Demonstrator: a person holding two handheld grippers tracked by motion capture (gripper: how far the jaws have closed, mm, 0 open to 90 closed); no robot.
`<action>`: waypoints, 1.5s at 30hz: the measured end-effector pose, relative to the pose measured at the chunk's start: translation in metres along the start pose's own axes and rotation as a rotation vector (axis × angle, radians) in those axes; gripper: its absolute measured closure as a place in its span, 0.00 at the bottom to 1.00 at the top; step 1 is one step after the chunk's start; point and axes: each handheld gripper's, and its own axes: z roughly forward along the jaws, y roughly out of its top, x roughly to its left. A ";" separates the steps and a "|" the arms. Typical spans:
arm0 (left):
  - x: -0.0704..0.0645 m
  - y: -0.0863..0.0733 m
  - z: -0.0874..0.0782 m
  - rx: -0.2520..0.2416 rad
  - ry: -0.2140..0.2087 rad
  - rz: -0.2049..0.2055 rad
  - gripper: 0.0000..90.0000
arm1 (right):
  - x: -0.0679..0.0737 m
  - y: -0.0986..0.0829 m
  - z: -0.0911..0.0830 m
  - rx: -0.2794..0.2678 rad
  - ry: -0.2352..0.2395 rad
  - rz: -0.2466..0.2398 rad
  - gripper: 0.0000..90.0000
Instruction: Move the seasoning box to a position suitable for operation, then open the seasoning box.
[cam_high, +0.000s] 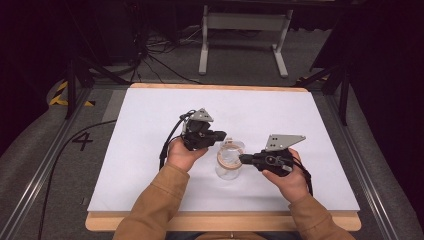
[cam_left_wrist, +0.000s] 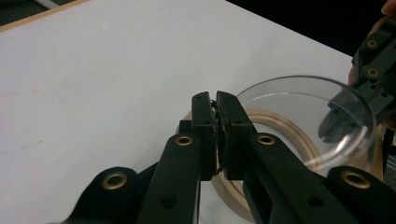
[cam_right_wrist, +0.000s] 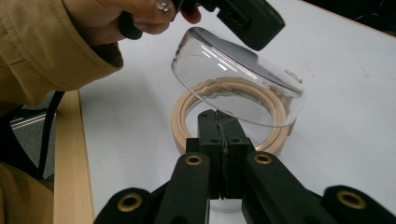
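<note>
A clear plastic cup (cam_high: 229, 167) sits near the middle of the white surface (cam_high: 140, 150) with a tan ring (cam_high: 229, 158) at its mouth, between the two tools. The left tool (cam_high: 224, 135) has its jaws pressed together on the cup's rim (the clear wall runs into the seam in the left gripper view). The right tool (cam_high: 243, 159) is likewise closed tight on the rim's opposite side, beside the ring.
</note>
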 end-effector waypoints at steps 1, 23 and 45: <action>-0.001 -0.001 -0.003 -0.005 0.007 0.006 0.96 | -0.001 0.001 -0.001 -0.004 0.003 -0.002 1.00; -0.002 -0.035 -0.064 -0.014 0.075 -0.065 0.91 | -0.026 0.027 0.002 -0.090 0.037 -0.012 1.00; 0.006 -0.050 -0.072 0.013 0.096 -0.106 0.90 | -0.047 0.018 0.007 -0.101 -0.057 0.024 1.00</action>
